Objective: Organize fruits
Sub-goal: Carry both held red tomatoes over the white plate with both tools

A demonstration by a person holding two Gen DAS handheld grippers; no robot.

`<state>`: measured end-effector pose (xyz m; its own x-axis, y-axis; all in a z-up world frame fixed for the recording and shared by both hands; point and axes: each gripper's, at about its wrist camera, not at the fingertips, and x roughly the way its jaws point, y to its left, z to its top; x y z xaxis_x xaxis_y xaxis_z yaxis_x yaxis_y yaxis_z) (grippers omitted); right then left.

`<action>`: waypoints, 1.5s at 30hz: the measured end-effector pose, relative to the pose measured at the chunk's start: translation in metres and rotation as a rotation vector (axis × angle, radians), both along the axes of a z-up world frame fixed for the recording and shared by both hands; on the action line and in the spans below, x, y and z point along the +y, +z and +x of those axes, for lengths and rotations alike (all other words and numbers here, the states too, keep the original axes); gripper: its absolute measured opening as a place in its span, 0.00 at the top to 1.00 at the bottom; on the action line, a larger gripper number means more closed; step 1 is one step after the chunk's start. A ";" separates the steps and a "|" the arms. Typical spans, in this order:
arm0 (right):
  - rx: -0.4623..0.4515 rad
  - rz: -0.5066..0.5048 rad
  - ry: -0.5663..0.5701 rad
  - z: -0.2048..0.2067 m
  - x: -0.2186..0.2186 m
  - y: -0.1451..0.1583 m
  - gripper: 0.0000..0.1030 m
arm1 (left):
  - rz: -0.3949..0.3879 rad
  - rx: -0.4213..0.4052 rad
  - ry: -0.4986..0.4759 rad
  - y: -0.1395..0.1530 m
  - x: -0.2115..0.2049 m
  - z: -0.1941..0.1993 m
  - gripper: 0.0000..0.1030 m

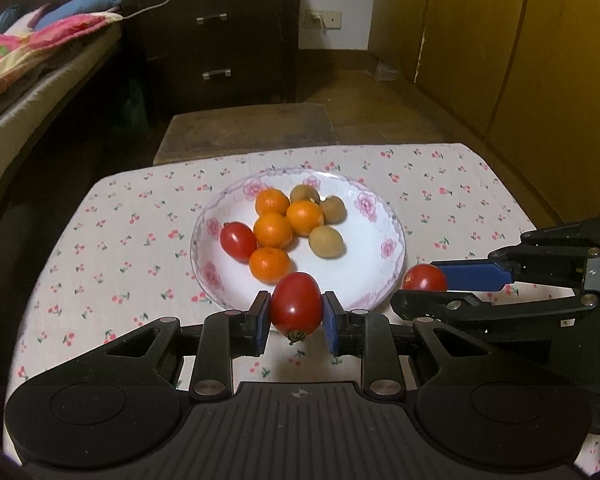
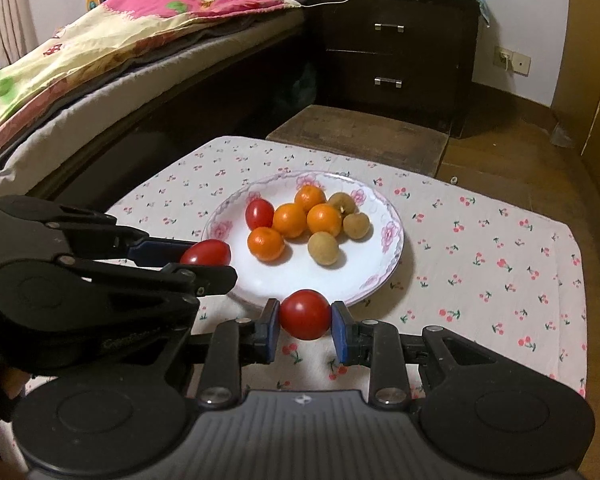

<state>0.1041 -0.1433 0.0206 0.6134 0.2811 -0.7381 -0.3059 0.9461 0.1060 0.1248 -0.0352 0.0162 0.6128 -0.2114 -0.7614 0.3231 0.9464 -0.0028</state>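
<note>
The left gripper pinches an oval cherry tomato just short of the floral plate's near rim, long axis upright, stem end down; the right gripper pinches a rounder cherry tomato beside that same rim, its axis unclear; both sit equally near the plate, which lies straight ahead.

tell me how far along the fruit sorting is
Done: the plate already holds four oranges, three brown fruits and one tomato.

In hand: the left hand-held gripper grips a tomato, and the right hand-held gripper grips another tomato, both near the plate's front rim.

Left: apparently just setting these two down; no loose fruit shows on the tablecloth.
</note>
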 end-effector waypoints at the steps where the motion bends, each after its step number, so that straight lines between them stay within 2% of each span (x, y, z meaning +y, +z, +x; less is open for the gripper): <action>1: -0.003 -0.002 0.000 0.002 0.000 0.001 0.71 | -0.001 -0.001 0.003 0.000 0.000 0.002 0.68; 11: -0.008 0.017 -0.018 0.024 -0.005 0.002 0.71 | -0.001 -0.009 0.016 0.005 -0.003 0.024 0.68; 23: 0.015 0.017 -0.015 0.047 -0.004 -0.011 0.71 | -0.008 0.034 0.049 -0.008 0.000 0.045 0.68; 45: 0.032 0.008 -0.016 0.057 -0.002 -0.023 0.71 | 0.018 0.065 0.073 -0.020 -0.001 0.051 0.67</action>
<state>0.1612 -0.1451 -0.0029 0.5941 0.2774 -0.7551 -0.2875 0.9499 0.1228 0.1754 -0.0366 -0.0040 0.5756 -0.1545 -0.8030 0.2533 0.9674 -0.0045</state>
